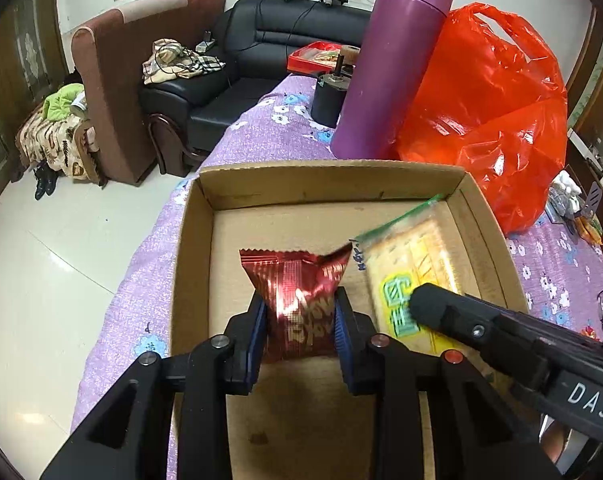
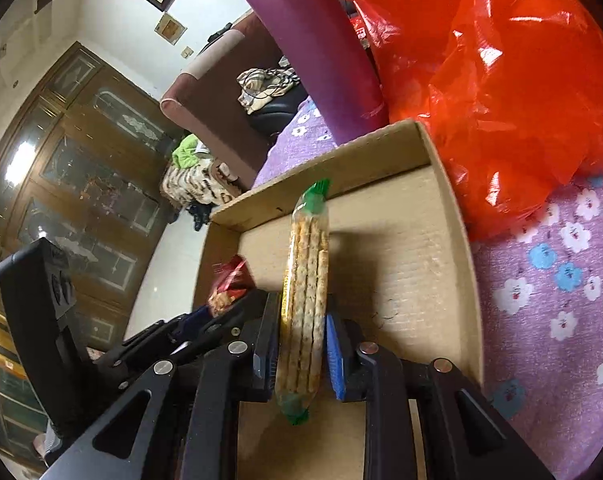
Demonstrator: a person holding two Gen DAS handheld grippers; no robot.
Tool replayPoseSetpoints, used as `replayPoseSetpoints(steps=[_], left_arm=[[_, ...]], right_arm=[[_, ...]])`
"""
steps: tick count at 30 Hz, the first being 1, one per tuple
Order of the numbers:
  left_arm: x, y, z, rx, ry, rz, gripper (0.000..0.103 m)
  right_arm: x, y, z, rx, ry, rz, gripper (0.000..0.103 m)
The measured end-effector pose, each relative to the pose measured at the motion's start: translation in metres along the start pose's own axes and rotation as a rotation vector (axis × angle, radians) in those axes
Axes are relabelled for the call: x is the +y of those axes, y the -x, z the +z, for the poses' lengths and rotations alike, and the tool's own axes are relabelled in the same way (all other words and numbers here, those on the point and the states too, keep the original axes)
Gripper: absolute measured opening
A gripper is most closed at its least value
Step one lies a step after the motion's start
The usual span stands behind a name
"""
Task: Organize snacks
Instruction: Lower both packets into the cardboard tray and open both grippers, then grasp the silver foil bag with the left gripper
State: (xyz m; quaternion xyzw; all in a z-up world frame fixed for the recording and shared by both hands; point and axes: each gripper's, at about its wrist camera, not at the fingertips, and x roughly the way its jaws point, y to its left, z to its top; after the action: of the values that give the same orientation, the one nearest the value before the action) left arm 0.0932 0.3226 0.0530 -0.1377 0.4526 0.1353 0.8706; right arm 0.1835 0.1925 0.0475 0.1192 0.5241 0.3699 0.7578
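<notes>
So both tools are down inside the cardboard box [image 1: 341, 184] at this point. The left tool [image 1: 299, 312] is clamped on a red foil snack packet [image 1: 297, 284], blue pads pressing both sides of it, and the packet sits over the middle of the box floor. The right tool [image 2: 301, 344] is gripping a clear pack of crackers [image 2: 305, 280] with a green sealed end, held on edge, the pack's far end pointing toward 12 o'clock at the box's back wall. In the left wrist view that cracker pack lies at about 3 o'clock from the red packet, nearly touching it, with the right tool's black finger lying over its yellow-and-green label.

The box sits on a bench covered in a purple flowered cloth [image 2: 561, 280]. Just behind the box, at 12 o'clock, stands a tall purple bottle [image 1: 397, 60], and right beside it at 1 to 2 o'clock is a crumpled orange plastic bag [image 1: 485, 120] that butts up against the box's far right corner. A small dark canister [image 1: 329, 100] stands at 11 o'clock from the bottle, further back on the cloth.

Off the bench at 10 o'clock there's a black leather sofa [image 1: 229, 80] and a brown armchair [image 1: 113, 92].
</notes>
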Motion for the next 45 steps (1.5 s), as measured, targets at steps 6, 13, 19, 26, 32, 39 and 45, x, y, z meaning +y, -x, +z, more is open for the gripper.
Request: replayPoseSetpoints(steps=[6,13,19,26,32,39,45], left_arm=[[0.002,0.015,-0.003,-0.034,0.002,-0.006,0.053],[-0.020,0.048,-0.035,-0.114,-0.022,-0.017,0.062],[-0.060,0.047,-0.062,-0.088,-0.139,-0.026,0.063],[-0.073,0.057,-0.087,-0.065,-0.252,0.009,0.063],[-0.076,0.092,-0.102,-0.166,-0.244,0.045,0.063],[-0.123,0.118,-0.116,-0.134,-0.283,-0.168,0.075],[-0.190,0.078,-0.131,0.057,-0.327,-0.280,0.075]], right_arm=[[-0.002,0.018,-0.001,-0.031,0.011,-0.028,0.025],[-0.011,0.062,-0.023,-0.082,0.026,-0.012,0.026],[-0.033,0.113,-0.057,-0.122,0.016,0.038,0.031],[-0.089,0.179,-0.097,-0.157,-0.025,-0.018,0.033],[-0.137,0.214,-0.124,-0.178,-0.061,-0.090,0.033],[-0.166,0.221,-0.148,-0.201,-0.112,-0.036,0.033],[-0.180,0.230,-0.152,-0.267,-0.134,0.012,0.034]])
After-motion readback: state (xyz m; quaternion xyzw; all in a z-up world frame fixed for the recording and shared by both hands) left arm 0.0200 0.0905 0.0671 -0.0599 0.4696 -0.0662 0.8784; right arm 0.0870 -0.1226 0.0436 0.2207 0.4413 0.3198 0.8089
